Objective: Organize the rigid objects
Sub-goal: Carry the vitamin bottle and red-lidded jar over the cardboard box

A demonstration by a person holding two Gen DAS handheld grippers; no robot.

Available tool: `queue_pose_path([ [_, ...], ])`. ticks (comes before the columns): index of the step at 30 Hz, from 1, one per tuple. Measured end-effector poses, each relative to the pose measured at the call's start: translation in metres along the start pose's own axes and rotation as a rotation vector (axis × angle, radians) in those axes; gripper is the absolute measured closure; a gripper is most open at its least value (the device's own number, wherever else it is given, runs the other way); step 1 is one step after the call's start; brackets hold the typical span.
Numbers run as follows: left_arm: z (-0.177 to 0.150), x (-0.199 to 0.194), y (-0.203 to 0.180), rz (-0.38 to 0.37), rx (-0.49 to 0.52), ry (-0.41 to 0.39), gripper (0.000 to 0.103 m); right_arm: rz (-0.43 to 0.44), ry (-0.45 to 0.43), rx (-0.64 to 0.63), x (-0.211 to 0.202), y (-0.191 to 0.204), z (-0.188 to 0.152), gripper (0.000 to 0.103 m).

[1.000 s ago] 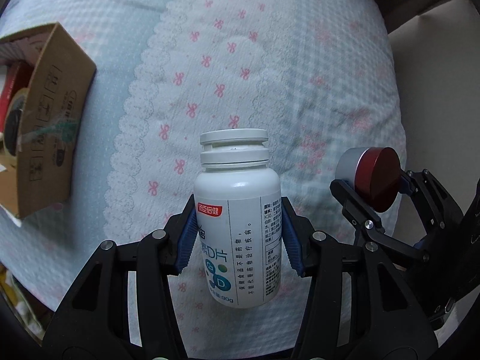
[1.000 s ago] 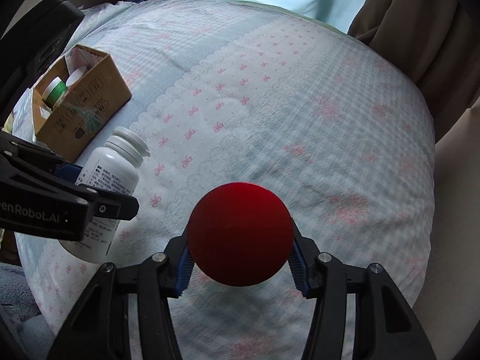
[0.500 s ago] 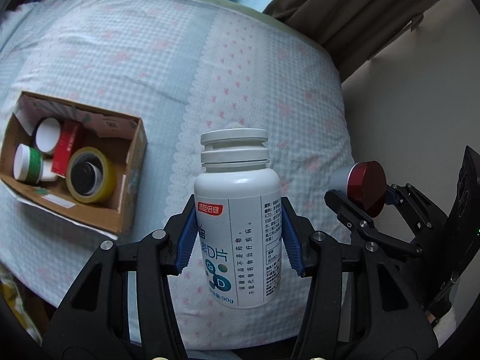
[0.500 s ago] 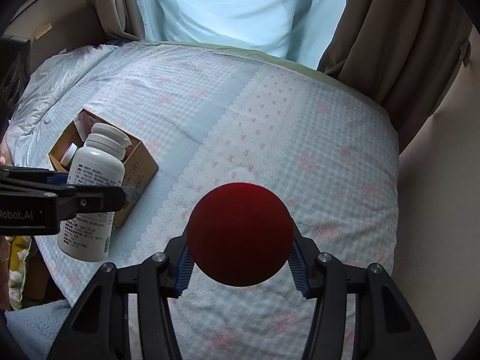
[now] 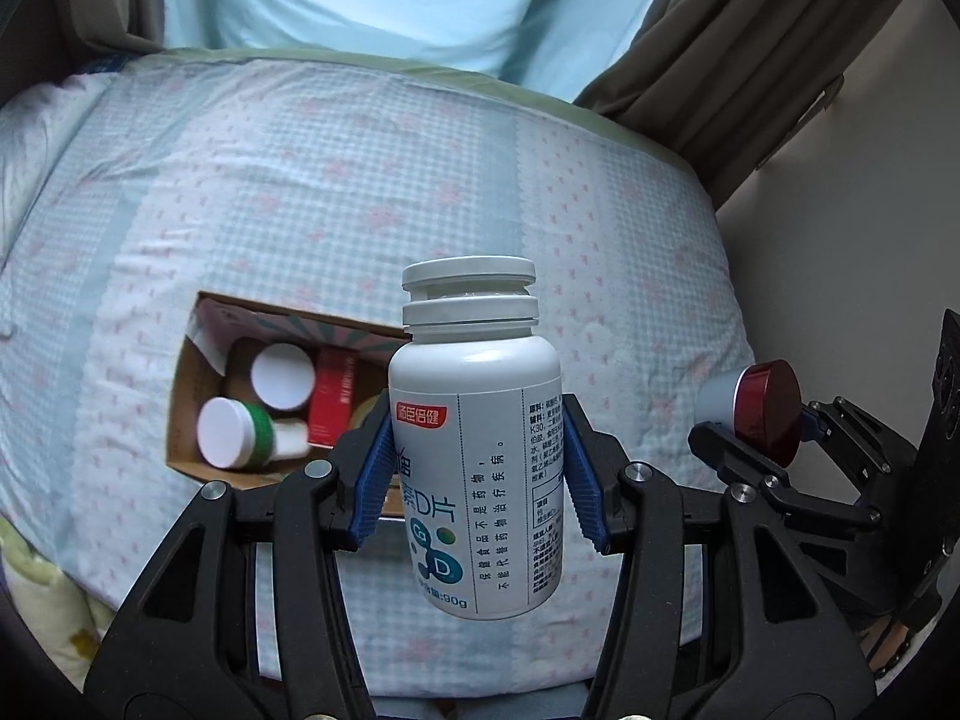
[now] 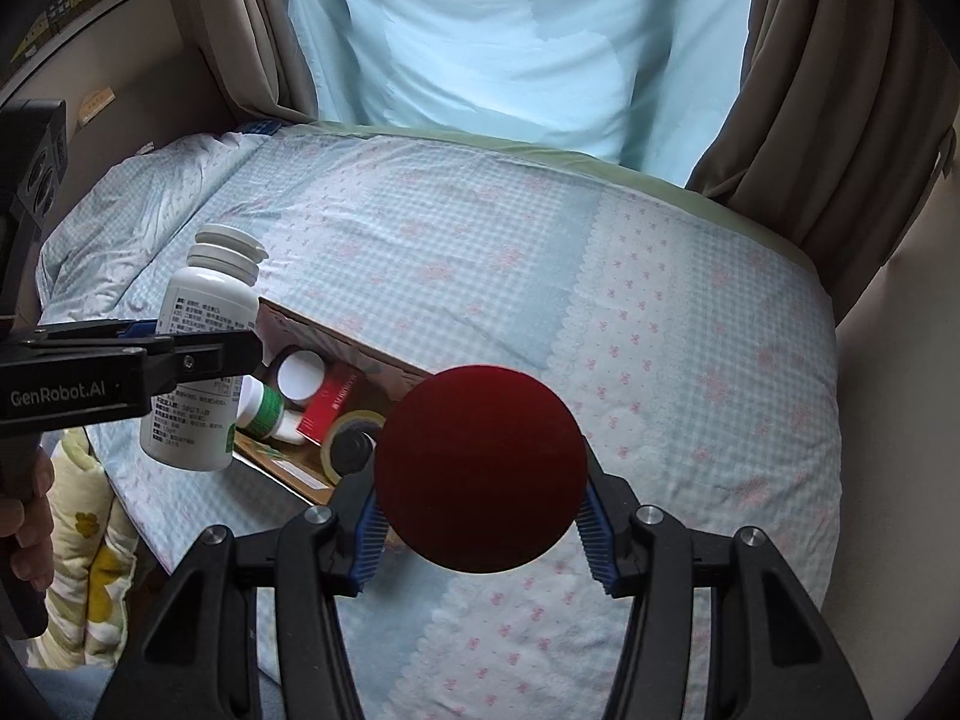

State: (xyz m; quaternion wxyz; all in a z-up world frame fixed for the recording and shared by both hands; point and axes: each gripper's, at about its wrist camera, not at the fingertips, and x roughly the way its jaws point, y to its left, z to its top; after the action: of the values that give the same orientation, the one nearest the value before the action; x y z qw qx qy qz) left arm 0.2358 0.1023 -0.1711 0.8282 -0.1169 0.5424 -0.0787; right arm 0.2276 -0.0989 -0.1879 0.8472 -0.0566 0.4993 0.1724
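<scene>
My left gripper (image 5: 477, 480) is shut on a white pill bottle (image 5: 474, 438) with a white cap and holds it upright in the air, above the near right part of an open cardboard box (image 5: 192, 420). The bottle also shows in the right wrist view (image 6: 201, 348). My right gripper (image 6: 480, 516) is shut on a round container with a dark red lid (image 6: 480, 468); in the left wrist view it shows as a grey body with a red lid (image 5: 762, 411), to the right of the bottle. The box (image 6: 336, 336) holds white-capped jars, a red carton and a tape roll.
The box lies on a bed with a light blue checked cover with pink bows (image 6: 690, 330). Brown curtains (image 6: 840, 90) and a pale blue sheet (image 6: 510, 30) hang behind the bed. A yellow flowered blanket (image 6: 102, 570) lies at the near left edge.
Both grippers have risen and pulled back with their loads. The box has shifted from the far left towards the centre, now just behind the bottle. The curtains have come into view.
</scene>
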Motion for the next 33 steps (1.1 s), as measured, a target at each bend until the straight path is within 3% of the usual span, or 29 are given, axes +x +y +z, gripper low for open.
queue_pose_path([
  [6,0.013,0.012,0.057,0.008,0.074,0.039,0.056,-0.001,0.04,0.127,0.033,0.043,0.015,0.053],
  [13,0.014,0.063,0.096,-0.004,0.171,0.112,0.056,-0.045,0.11,0.273,0.092,0.07,0.021,0.053],
  [27,-0.017,0.178,0.119,-0.004,0.287,0.25,0.056,-0.093,0.282,0.435,0.216,0.058,0.009,0.053],
  [33,-0.033,0.203,0.11,0.036,0.419,0.246,0.056,-0.089,0.326,0.458,0.244,0.051,0.005,0.053],
])
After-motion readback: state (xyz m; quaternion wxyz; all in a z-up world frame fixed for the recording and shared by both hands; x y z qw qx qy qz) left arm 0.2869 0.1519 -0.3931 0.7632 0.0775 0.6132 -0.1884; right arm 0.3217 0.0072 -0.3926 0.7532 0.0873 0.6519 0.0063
